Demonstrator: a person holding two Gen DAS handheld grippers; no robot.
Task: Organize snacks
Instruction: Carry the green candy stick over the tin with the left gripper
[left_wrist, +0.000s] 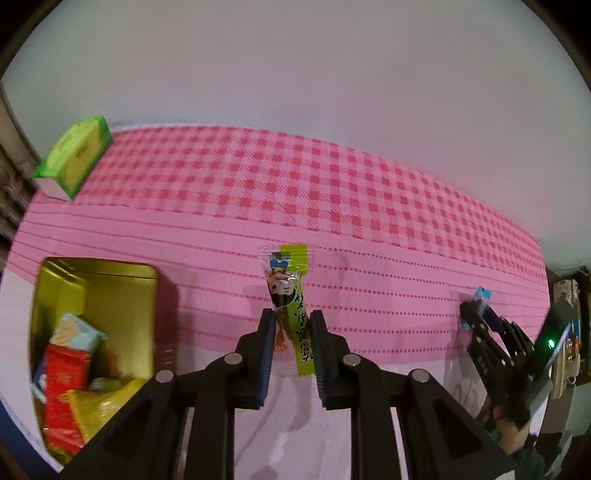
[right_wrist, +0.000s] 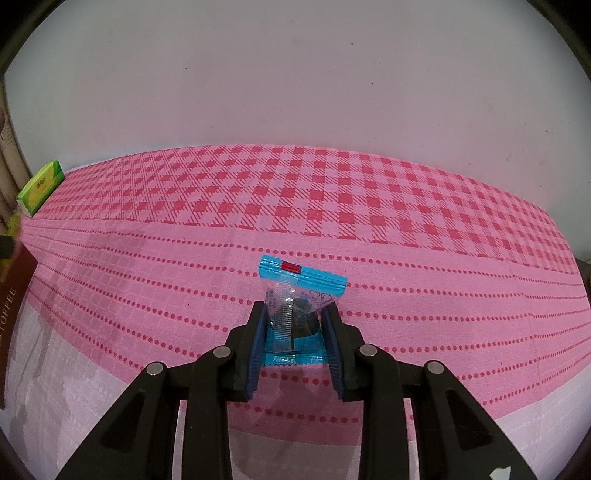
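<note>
Green snack stick (left_wrist: 291, 314) sits pinched between the pads of the left gripper (left_wrist: 292, 325), lengthwise along the fingers, its clear-sealed end poking out past the tips; cartoon face and Chinese print on the wrapper (unreadable to me). Blue-edged clear packet (right_wrist: 301, 295) is clamped in the right gripper (right_wrist: 295, 317), dark round snack visible inside, far seal sticking up beyond the tips. Both hang just over a pink tablecloth (right_wrist: 369, 229): gingham checks at the back, dotted lines nearer. Plain white wall behind. Gold tin (left_wrist: 122, 295) at left, open, holds red, yellow and pale boxes. Green box (left_wrist: 74, 155) at far left corner. Brown "TOFFEE" box (right_wrist: 13, 314) at left edge.
</note>
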